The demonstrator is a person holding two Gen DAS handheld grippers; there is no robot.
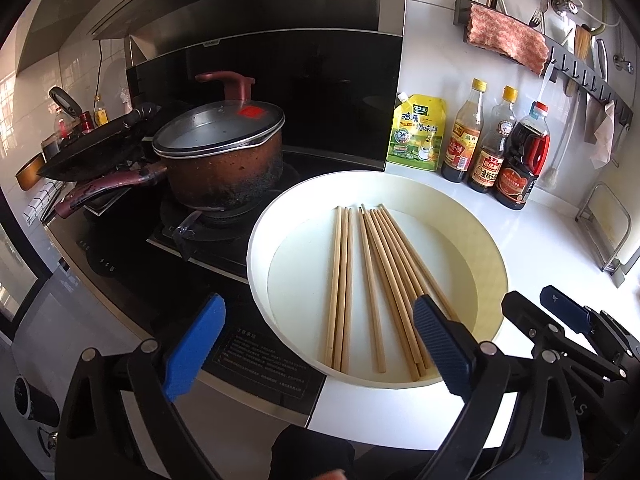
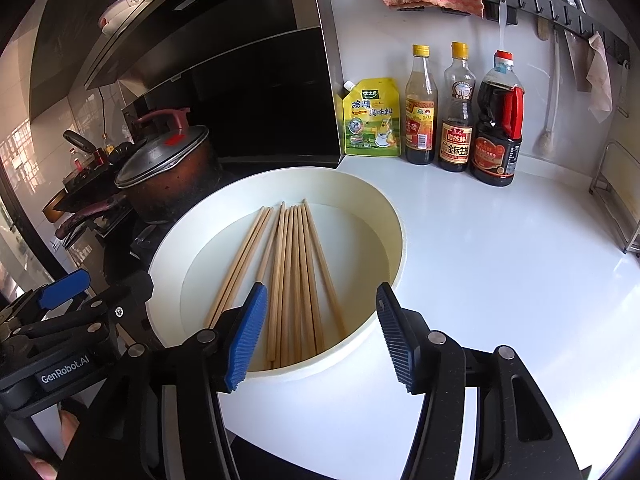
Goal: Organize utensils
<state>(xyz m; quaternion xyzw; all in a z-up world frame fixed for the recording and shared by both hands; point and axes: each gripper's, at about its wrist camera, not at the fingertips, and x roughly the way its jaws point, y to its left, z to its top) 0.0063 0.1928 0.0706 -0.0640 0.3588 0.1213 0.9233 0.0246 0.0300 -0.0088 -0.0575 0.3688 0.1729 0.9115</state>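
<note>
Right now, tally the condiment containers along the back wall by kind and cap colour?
Yellow-capped bottles: 2
Red-capped bottle: 1
Yellow pouch: 1
Total: 4

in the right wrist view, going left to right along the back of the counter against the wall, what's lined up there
yellow seasoning pouch → yellow-capped bottle with red label → yellow-capped bottle with dark label → big dark sauce jug with red handle → wire rack at the far right edge.
</note>
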